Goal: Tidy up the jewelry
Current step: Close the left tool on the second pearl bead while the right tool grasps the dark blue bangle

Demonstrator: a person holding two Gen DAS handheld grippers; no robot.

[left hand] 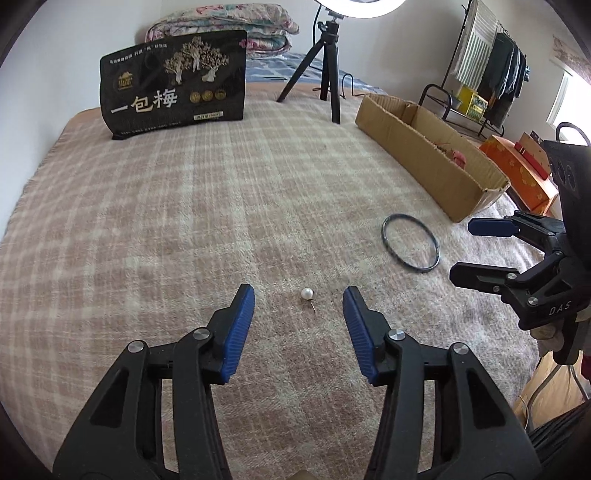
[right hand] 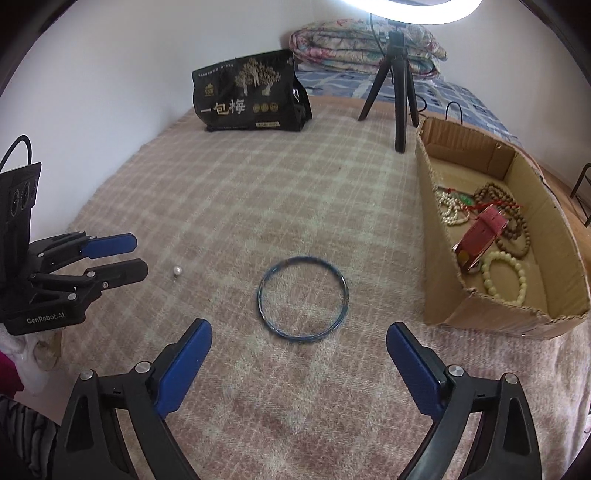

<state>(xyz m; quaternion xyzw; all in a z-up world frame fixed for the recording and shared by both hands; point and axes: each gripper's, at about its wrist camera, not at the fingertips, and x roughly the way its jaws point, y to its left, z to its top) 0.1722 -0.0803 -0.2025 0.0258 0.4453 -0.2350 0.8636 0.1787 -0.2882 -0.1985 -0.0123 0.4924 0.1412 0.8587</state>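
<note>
Two hand-held grippers hover over a checked blanket (left hand: 184, 221) on a bed — the left hand-held gripper (left hand: 298, 303), jaws part open and empty, frames a pearl earring (left hand: 307, 294) lying between its blue pads without touching it. Wide open, the right hand-held gripper (right hand: 299, 345) points at a dark bangle (right hand: 303, 298) flat on the blanket, just beside a cardboard box (right hand: 480, 314) holding bead bracelets (right hand: 504, 277).

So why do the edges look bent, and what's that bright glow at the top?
Left wrist view: fisheye lens curves the blanket edges, corners go black; the ring light overexposes. Right wrist view: same bending and glare; the bangle looks slightly smeared, the cardboard box sharp.
</note>
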